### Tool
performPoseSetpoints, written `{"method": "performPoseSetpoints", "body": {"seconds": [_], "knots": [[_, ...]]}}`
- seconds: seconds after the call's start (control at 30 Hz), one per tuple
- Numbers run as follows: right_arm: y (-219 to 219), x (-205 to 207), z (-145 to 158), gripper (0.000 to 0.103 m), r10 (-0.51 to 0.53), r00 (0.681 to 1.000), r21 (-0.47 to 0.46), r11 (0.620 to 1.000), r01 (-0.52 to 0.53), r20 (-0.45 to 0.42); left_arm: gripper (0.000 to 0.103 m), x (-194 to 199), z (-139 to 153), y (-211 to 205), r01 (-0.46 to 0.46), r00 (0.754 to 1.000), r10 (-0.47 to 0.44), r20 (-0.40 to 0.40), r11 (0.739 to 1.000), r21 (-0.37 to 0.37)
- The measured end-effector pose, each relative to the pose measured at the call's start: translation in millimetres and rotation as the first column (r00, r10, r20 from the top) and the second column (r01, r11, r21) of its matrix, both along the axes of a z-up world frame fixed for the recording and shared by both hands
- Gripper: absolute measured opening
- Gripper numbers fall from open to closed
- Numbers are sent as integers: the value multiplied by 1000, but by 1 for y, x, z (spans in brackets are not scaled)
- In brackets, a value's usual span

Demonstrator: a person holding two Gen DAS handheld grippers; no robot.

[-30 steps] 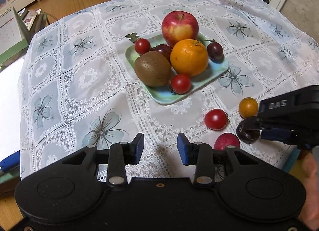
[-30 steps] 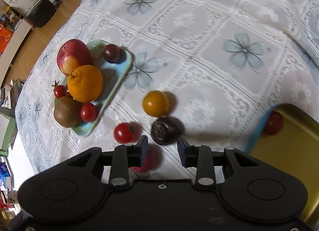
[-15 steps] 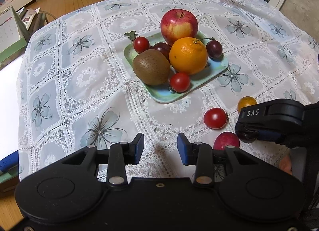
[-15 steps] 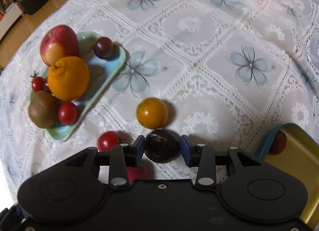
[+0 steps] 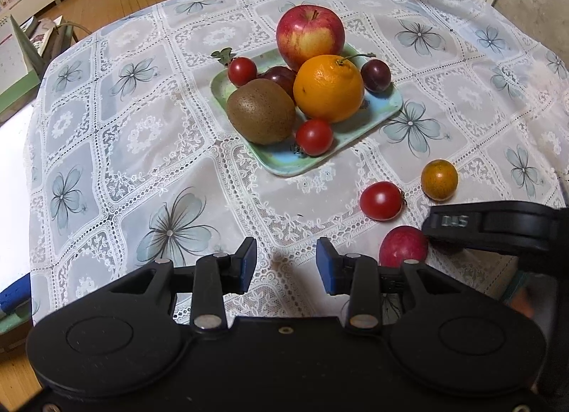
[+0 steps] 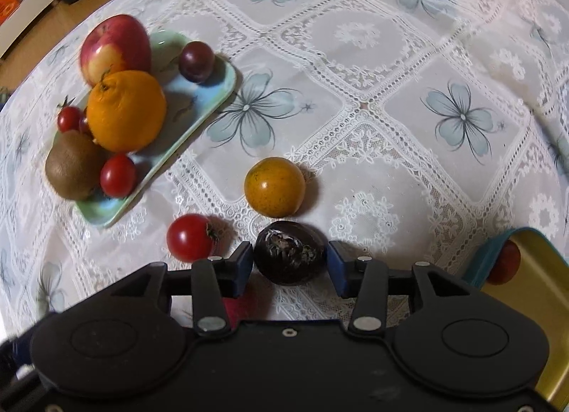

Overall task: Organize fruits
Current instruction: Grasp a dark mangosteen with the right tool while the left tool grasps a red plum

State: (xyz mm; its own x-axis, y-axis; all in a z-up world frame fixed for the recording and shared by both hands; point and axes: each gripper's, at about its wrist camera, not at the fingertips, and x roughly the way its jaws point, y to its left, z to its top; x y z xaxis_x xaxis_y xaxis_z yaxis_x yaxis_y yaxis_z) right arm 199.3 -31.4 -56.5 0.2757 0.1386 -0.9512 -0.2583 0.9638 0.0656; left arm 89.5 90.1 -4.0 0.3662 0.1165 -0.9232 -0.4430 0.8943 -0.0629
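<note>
A green plate (image 5: 386, 106) holds an apple (image 5: 310, 36), an orange (image 5: 329, 87), a kiwi (image 5: 261, 111), cherry tomatoes and dark plums. Loose on the cloth lie a red tomato (image 5: 380, 200), a small orange fruit (image 5: 439, 180) and a red plum (image 5: 403, 246). My right gripper (image 6: 290, 262) is open with its jaws on either side of a dark wrinkled fruit (image 6: 290, 257) on the cloth. It also shows in the left wrist view (image 5: 498, 227). My left gripper (image 5: 286, 264) is open and empty above the cloth, near the front edge.
A yellow tray with a blue rim (image 6: 526, 269) sits at the right, a red fruit (image 6: 503, 268) at its edge. The lace tablecloth (image 5: 142, 134) covers the table. Wooden floor and shelves lie beyond the far left edge.
My right gripper has moved forward and down so the dark fruit now sits between its jaws. My left gripper has barely moved.
</note>
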Motion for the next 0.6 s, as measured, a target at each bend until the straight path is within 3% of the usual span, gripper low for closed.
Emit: {"method": "performPoseSetpoints", "body": {"seconds": [0.4, 0.6], "knots": [[-61, -19, 37, 47, -60, 998, 111, 992, 59, 6, 47, 19, -5, -44, 195, 980, -193, 43, 980, -30], [-92, -33, 53, 47, -83, 996, 166, 983, 80, 16, 47, 33, -12, -61, 236, 971, -234, 55, 972, -24]]}}
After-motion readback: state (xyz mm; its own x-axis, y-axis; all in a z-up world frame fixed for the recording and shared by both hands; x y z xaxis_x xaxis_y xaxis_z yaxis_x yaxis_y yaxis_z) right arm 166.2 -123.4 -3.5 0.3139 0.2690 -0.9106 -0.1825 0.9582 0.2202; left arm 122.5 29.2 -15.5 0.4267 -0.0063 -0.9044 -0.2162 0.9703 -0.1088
